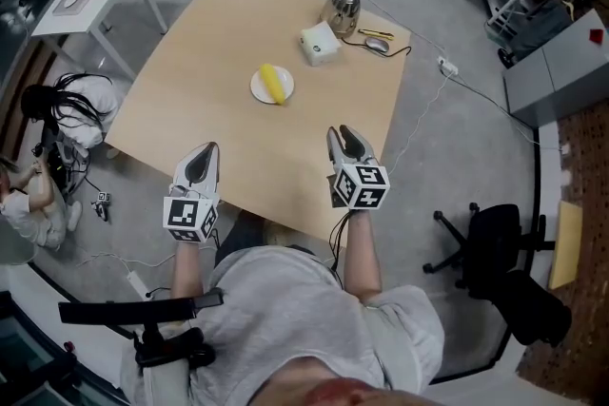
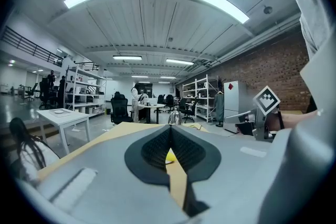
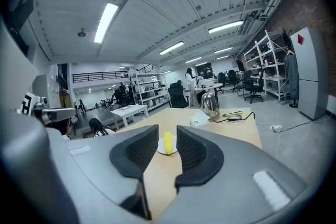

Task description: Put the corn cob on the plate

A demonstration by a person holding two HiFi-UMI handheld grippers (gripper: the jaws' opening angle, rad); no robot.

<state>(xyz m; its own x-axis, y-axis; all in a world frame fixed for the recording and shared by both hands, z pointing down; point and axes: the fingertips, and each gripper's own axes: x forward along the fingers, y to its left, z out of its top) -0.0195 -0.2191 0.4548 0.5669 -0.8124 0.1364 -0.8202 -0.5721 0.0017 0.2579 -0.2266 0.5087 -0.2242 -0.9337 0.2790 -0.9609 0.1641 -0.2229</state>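
At near edge of light wooden table (image 1: 190, 81), both forearms reach fwd side by side, w/ grippers pointing roughly level toward the far side. Left gripper (image 1: 206, 155): jaws together, nothing betw. them. Right gripper (image 1: 344, 140): jaws apart, empty. Yellow corn cob (image 1: 274, 83) lies on small white round plate (image 1: 256, 92) mid-table, well apart from both grippers.

No words, numbers or brand names can be read anywhere. The only markings are black-and-white square patterns on the left cube (image 1: 190, 216) behind the left gripper (image 1: 203, 155) and on the right cube (image 1: 361, 185) behind the right gripper (image 1: 346, 140). A small red diamond sign (image 1: 596, 35) sits on a grey cabinet (image 1: 561, 81) well off to the right gripper's right.
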